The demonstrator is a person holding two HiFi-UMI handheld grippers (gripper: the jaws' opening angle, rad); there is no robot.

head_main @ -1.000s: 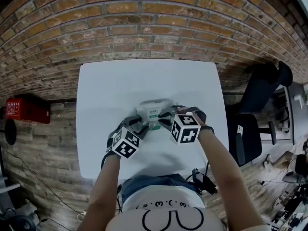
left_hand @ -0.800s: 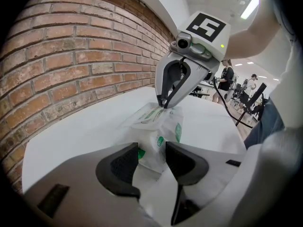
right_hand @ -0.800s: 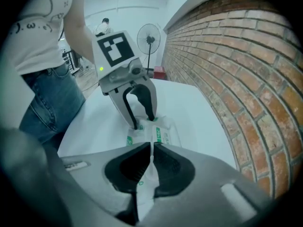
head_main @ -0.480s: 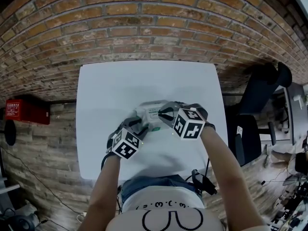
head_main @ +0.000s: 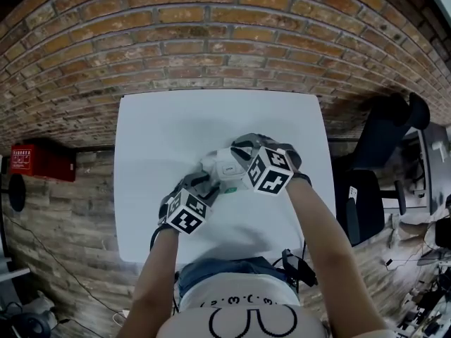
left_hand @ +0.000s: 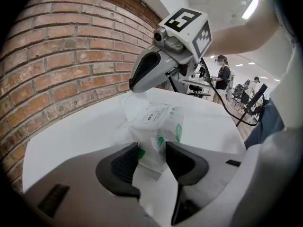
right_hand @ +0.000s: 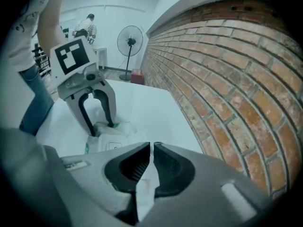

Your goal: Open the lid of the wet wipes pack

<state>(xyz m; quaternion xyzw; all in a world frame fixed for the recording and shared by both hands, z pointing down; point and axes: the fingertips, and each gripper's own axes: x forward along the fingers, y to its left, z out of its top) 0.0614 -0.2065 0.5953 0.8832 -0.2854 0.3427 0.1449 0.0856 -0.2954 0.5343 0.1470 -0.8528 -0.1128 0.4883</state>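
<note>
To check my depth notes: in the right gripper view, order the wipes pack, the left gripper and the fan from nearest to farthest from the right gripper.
From the right gripper, its jaws opening with the lid between them:
1. wipes pack, just beyond the jaws, lower left.
2. left gripper, at the pack's far end.
3. fan, far back in the room.

The wet wipes pack is a soft white pouch with small green marks. It lies on the white counter, near its middle. Its crimped near end is pinched between the jaws of the left gripper. A small printed label shows on the top face. The white lid, a rounded flap, is lifted at its far edge. There the right gripper has a thin strip of it between jaws that are just opening.
</note>
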